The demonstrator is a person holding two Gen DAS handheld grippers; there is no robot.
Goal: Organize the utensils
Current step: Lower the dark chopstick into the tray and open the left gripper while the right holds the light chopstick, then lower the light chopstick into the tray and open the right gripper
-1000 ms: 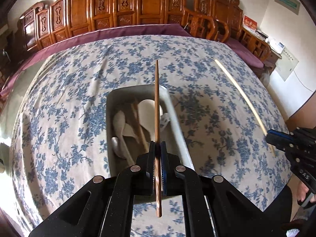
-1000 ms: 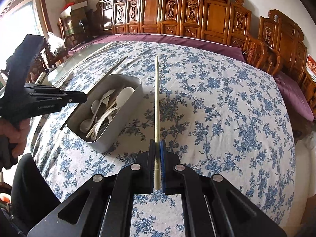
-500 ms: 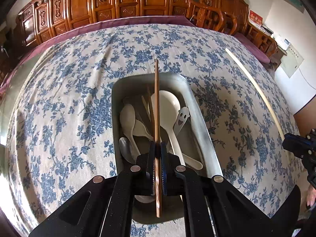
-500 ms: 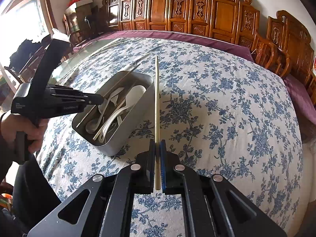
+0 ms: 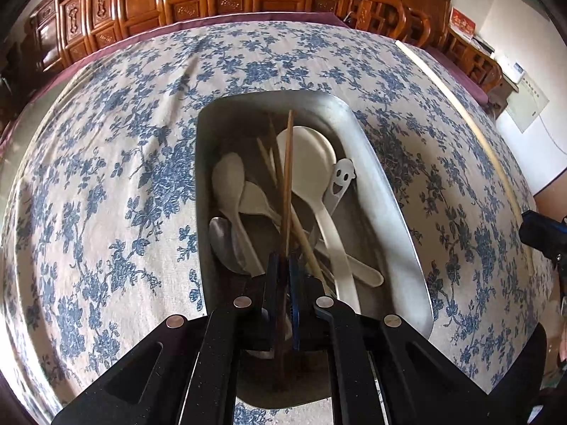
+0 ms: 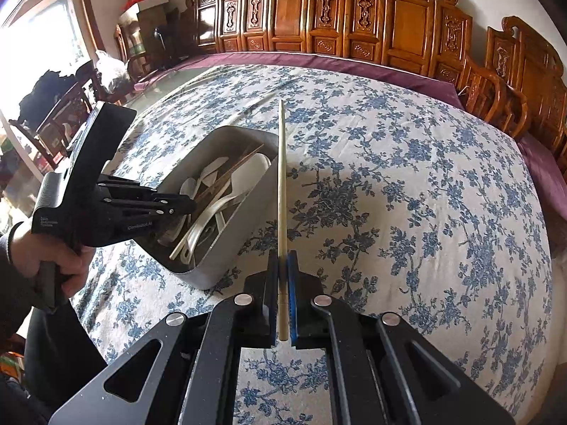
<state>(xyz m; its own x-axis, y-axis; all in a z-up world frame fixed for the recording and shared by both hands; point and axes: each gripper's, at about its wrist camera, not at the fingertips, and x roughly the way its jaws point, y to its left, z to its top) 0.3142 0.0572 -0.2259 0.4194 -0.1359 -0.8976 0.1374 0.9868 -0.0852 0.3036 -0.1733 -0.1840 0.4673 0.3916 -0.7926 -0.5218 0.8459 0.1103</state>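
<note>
A grey metal tray [image 5: 386, 184] on the flowered tablecloth holds white spoons [image 5: 312, 163], a metal spoon and brown chopsticks. My left gripper [image 5: 283, 265] is shut on a dark brown chopstick [image 5: 287, 177] and holds it low inside the tray, pointing along its length. From the right wrist view the left gripper [image 6: 187, 207] sits over the tray [image 6: 216, 265]. My right gripper [image 6: 282, 258] is shut on a pale chopstick [image 6: 281, 177], held above the cloth just right of the tray. That pale chopstick also shows in the left wrist view [image 5: 460, 109].
The round table is covered by a blue flowered cloth [image 6: 407, 194] with a maroon edge. Carved wooden chairs [image 6: 400, 24] ring the far side. The hand holding the left gripper [image 6: 60, 262] is at the table's near left edge.
My left gripper has moved forward and down, bringing the brown chopstick into the tray. My right gripper with the pale chopstick has drifted closer to the tray.
</note>
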